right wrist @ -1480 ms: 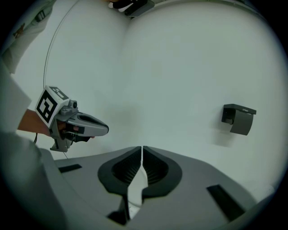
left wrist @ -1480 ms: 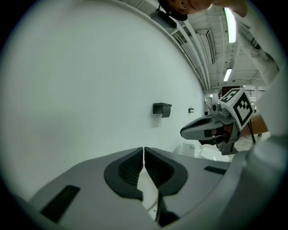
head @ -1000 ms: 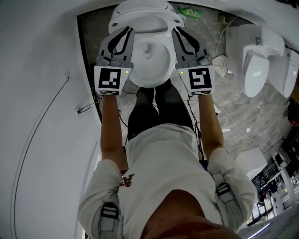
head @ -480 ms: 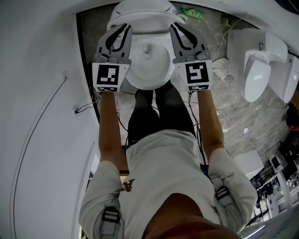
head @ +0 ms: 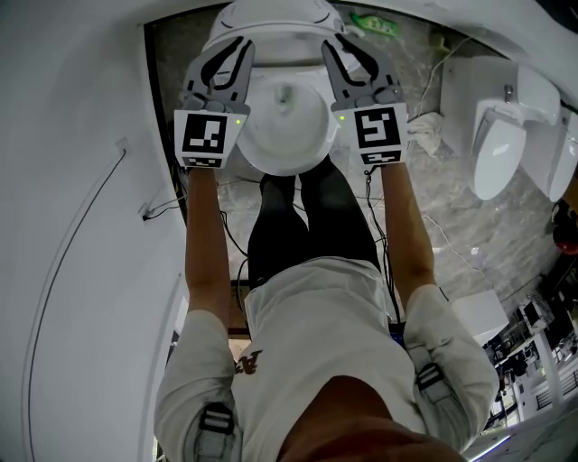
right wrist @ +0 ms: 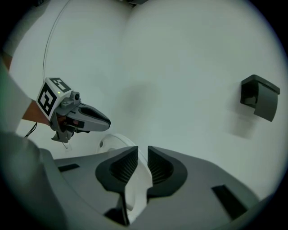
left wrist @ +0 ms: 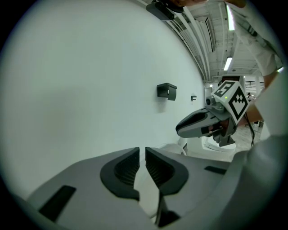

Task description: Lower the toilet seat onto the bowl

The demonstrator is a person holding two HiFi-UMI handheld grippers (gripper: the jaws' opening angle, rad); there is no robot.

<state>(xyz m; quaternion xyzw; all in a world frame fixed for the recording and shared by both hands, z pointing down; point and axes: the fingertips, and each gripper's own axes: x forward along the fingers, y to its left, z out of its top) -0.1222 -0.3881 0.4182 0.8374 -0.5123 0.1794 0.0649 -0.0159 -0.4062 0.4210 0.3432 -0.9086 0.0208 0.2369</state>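
While both claws reach toward 12 o'clock in the head view, the seat (head: pixel 287 164) lies low over the bowl (head: pixel 289 108). It is a smooth, glossy white oval ring with a thin rounded edge, and its front curve faces the person at 6 o'clock. Whether it already rests on the bowl's rim cannot be told. The lid (head: pixel 271 16) stands up behind it at 12 o'clock.

The left claw (head: pixel 240 47) is at the seat's 9 o'clock side. Its ribbed black pads are almost together and pinch the seat's white edge, which shows between them in the left gripper view.

The right claw (head: pixel 336 45) is at the 3 o'clock side. Its jaws have just been opening. The seat's edge sits in the narrow gap between them, and the pads stand slightly off it.

A black holder (right wrist: pixel 260 96) hangs on the white wall (right wrist: pixel 180 54) behind the toilet. A second toilet (head: pixel 497 135) stands well apart at 3 o'clock on the grey marbled floor (head: pixel 452 217).
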